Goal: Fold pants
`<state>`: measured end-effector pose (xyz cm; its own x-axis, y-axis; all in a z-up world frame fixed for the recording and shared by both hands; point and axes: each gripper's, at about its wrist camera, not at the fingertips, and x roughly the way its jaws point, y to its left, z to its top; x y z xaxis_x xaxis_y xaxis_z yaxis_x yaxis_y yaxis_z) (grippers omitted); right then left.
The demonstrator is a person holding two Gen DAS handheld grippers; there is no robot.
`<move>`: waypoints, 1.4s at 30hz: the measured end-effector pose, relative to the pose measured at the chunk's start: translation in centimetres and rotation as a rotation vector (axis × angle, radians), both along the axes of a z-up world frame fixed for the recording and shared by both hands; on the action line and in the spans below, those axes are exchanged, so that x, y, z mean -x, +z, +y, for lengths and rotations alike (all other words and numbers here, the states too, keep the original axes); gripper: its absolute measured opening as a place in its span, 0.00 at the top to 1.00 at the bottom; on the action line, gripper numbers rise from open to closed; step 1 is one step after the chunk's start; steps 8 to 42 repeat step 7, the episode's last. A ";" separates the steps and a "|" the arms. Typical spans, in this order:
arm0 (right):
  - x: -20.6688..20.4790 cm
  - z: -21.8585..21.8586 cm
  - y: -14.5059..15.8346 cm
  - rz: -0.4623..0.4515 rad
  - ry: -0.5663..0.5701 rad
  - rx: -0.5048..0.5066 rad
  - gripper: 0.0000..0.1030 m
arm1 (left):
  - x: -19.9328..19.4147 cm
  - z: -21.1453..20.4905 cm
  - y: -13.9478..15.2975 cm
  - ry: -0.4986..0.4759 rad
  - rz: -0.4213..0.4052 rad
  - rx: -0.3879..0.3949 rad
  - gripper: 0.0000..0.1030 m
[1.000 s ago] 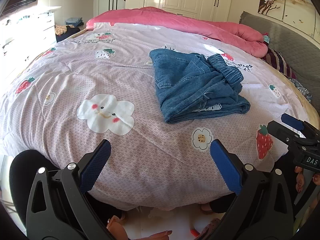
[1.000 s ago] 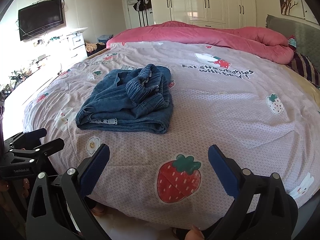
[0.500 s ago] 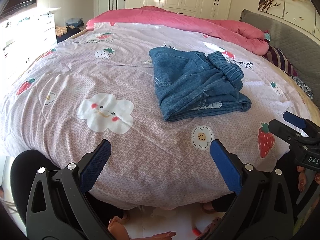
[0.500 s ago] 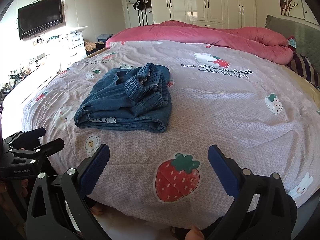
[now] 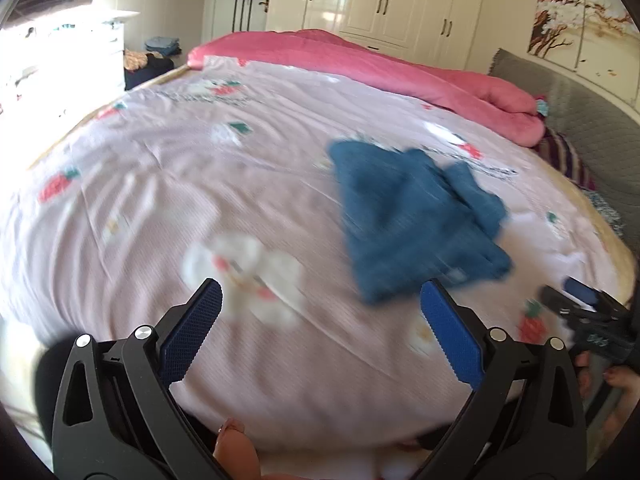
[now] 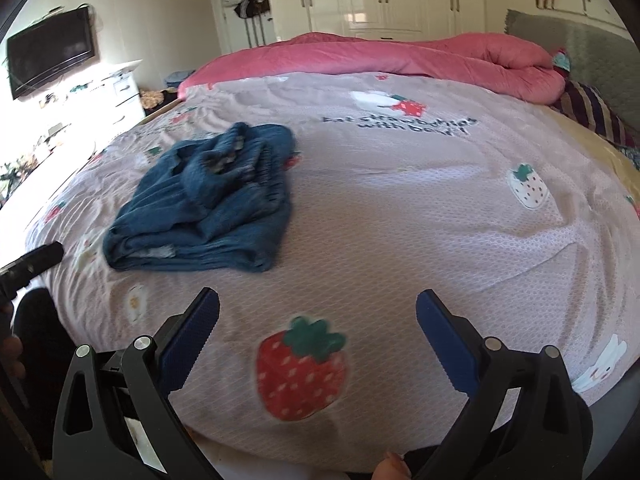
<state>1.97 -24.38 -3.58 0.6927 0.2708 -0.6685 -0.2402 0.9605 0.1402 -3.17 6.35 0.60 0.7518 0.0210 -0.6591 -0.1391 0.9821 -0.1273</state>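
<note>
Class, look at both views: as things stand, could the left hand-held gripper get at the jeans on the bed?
Probably yes. The left hand-held gripper is open and holds nothing, and only bare bedspread lies between it and the jeans, which sit ahead, a little to its right. The view is blurred, so the gap is hard to judge.

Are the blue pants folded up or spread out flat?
Folded, a bit messily: the blue pants lie in a compact layered bundle on the bedspread, with the waistband bunched on top.

Daylight is flooding in from the left, overexposing the dresser (image 5: 100, 40), while motion blur is smearing the left view's bed (image 5: 160, 184) and fisheye is bending both edges.
</note>
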 end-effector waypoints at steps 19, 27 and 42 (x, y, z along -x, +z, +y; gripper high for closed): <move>-9.9 -9.2 0.7 0.003 -0.284 0.096 0.04 | -11.3 11.3 -1.2 0.196 0.147 -0.092 0.09; -9.9 -9.2 0.7 0.003 -0.284 0.096 0.04 | -11.3 11.3 -1.2 0.196 0.147 -0.092 0.09; -9.9 -9.2 0.7 0.003 -0.284 0.096 0.04 | -11.3 11.3 -1.2 0.196 0.147 -0.092 0.09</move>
